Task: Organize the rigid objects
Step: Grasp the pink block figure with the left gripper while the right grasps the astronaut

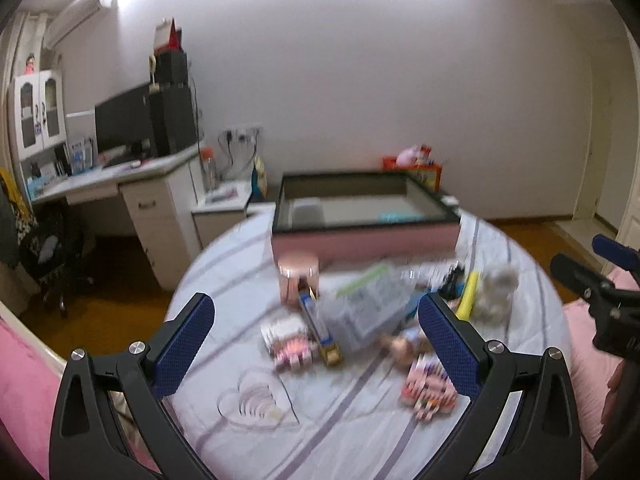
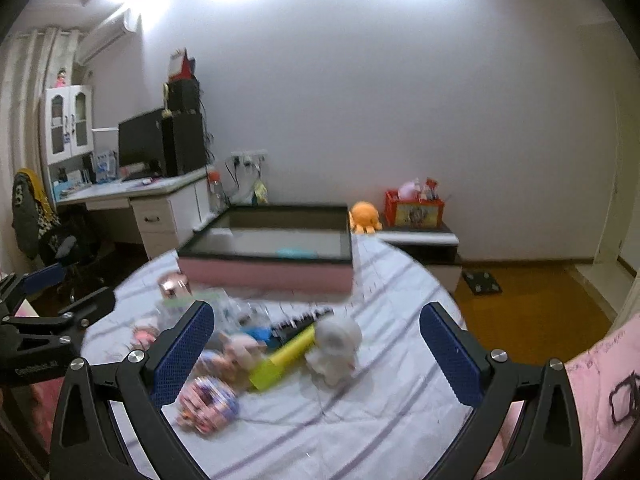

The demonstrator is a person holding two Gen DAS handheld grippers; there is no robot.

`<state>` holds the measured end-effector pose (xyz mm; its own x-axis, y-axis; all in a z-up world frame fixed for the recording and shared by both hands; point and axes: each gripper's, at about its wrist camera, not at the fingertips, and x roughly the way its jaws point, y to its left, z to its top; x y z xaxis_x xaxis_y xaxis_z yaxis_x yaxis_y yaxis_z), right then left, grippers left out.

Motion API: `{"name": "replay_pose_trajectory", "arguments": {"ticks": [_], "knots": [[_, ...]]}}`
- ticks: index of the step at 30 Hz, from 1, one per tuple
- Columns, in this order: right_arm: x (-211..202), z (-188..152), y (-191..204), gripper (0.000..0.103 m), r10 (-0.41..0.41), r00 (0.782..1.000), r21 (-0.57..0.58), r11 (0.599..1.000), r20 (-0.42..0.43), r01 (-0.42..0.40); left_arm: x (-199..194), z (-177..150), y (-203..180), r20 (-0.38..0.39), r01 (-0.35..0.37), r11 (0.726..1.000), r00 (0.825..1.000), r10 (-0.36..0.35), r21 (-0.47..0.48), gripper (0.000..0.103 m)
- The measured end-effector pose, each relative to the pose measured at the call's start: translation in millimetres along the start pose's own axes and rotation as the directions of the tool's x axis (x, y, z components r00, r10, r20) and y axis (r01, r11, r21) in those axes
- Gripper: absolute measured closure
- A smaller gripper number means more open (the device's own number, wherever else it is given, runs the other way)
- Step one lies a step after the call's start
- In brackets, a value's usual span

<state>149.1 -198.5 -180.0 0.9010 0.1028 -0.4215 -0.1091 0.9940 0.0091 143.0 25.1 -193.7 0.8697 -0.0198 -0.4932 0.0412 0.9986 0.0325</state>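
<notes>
Both views are motion-blurred. A pile of small objects lies on a striped bedsheet point(image 1: 344, 420): a pink round tin point(image 1: 298, 276), a clear plastic package point(image 1: 368, 308), a long blue-and-white box point(image 1: 318, 328), a yellow tube point(image 2: 286, 354), a white plush figure point(image 2: 336, 346) and pink-patterned packs point(image 1: 430, 388). Behind them stands a pink storage box with a dark rim point(image 1: 364, 216), also in the right wrist view point(image 2: 272, 254). My left gripper point(image 1: 316, 344) is open and empty above the pile. My right gripper point(image 2: 316, 354) is open and empty above the yellow tube and white figure.
A white desk point(image 1: 120, 184) with a monitor stands at the left, with a chair point(image 1: 48, 256) in front. A low white cabinet point(image 2: 424, 246) holds a red crate point(image 2: 414, 210) and an orange plush point(image 2: 364, 218). Wooden floor point(image 2: 532, 312) lies right of the bed.
</notes>
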Motion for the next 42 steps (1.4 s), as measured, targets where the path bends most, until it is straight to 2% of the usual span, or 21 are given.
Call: {"name": "replay_pose_trajectory", "arguments": {"ticks": [5,9,15,16,17,18,19,20,24,29,32,37,42], "knots": [[19,-23,-16,0.000,-0.011,0.996,0.031,0.999,-0.085,0.014,22,-27,-35,-0.094,0.092,0.995,0.992,-0.088,0.040,0.000],[27,-36,-27,0.000,-0.021,0.991,0.044,0.999,-0.130,0.027,40,-42,-64,-0.152,0.121,0.988,0.983,-0.105,0.100,0.000],[37,-50,-46,0.000,-0.035,0.983,0.066,0.997,-0.179,0.047,64,-55,-75,-0.225,0.137,0.986,0.968,-0.111,0.100,0.002],[38,-52,-47,0.000,-0.033,0.982,0.071,0.996,-0.187,0.047,67,-56,-76,-0.234,0.149,0.984,0.965,-0.122,0.101,0.009],[40,-53,-49,0.000,-0.031,0.981,0.075,0.996,-0.194,0.047,70,-55,-77,-0.247,0.180,0.979,0.957,-0.152,0.094,0.020],[42,-52,-50,0.000,-0.029,0.980,0.077,0.996,-0.198,0.045,72,-56,-77,-0.264,0.219,0.973,0.945,-0.193,0.075,0.028],[44,-53,-50,0.000,-0.026,0.979,0.079,0.996,-0.200,0.043,74,-55,-78,-0.273,0.244,0.968,0.937,-0.219,0.060,0.045],[46,-53,-50,0.000,-0.023,0.979,0.080,0.996,-0.202,0.040,74,-55,-78,-0.273,0.259,0.965,0.933,-0.236,0.052,0.047],[59,-51,-47,0.000,-0.016,0.977,0.071,0.997,-0.215,0.032,61,-48,-75,-0.248,0.262,0.963,0.939,-0.239,0.066,0.047],[78,-44,-42,0.000,0.002,0.974,0.079,0.997,-0.226,0.016,43,-27,-57,-0.182,0.244,0.968,0.956,-0.231,0.052,0.047],[91,-36,-40,0.000,0.014,0.973,0.090,0.996,-0.228,0.007,51,-17,-50,-0.169,0.198,0.978,0.968,-0.186,0.059,0.047],[112,-26,-44,0.001,0.044,0.968,0.143,0.990,-0.245,-0.009,67,-9,-39,-0.182,0.178,0.983,0.969,-0.169,0.036,0.047],[131,-26,-47,0.034,0.116,0.954,0.176,0.982,-0.277,-0.068,81,-1,-35,-0.178,0.170,0.985,0.971,-0.162,0.030,0.046]]}}
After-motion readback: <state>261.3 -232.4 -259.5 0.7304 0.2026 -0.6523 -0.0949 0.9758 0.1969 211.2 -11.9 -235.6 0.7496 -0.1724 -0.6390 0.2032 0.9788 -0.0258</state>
